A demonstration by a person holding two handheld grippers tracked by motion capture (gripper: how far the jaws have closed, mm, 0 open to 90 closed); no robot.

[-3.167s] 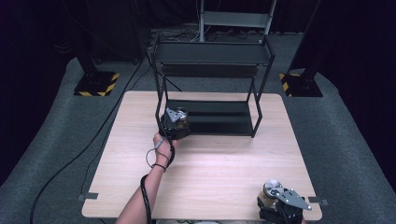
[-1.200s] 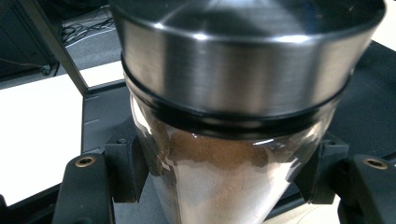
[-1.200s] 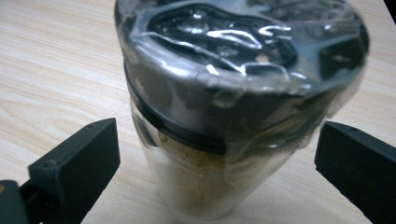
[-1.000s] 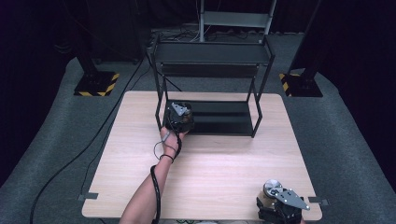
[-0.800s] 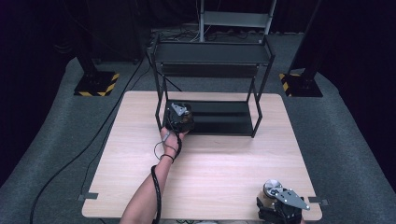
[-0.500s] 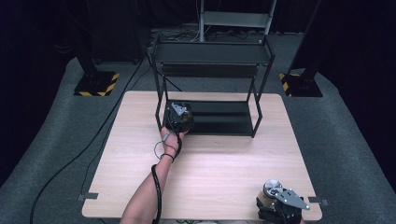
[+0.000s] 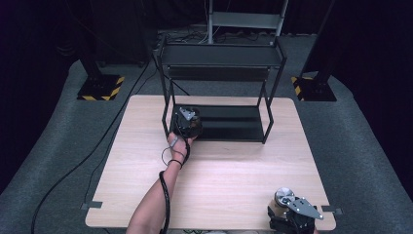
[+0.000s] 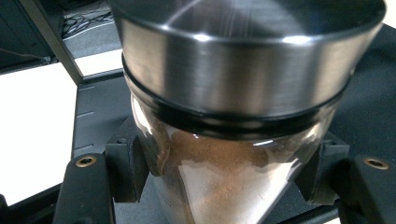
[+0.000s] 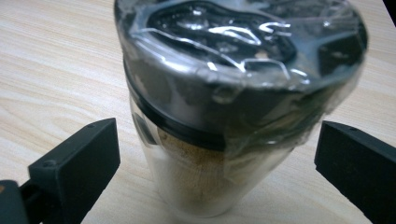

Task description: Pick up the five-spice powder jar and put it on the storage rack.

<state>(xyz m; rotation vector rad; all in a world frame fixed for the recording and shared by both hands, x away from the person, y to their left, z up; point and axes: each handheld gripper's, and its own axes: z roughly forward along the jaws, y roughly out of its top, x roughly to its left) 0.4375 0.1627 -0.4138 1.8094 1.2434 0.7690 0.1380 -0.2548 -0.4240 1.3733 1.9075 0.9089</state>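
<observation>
- Left gripper [image 7: 186, 121] clamps a clear glass spice jar with a brushed-steel lid [image 8: 233, 93] at the black metal rack's lower shelf [image 7: 234, 124]; the likely next move: set it down, then release.
- Right gripper [image 9: 217, 154], jaws wide, straddles untouched a film-wrapped jar [image 9: 233, 93] on the wooden desk [image 7: 234, 175].
</observation>
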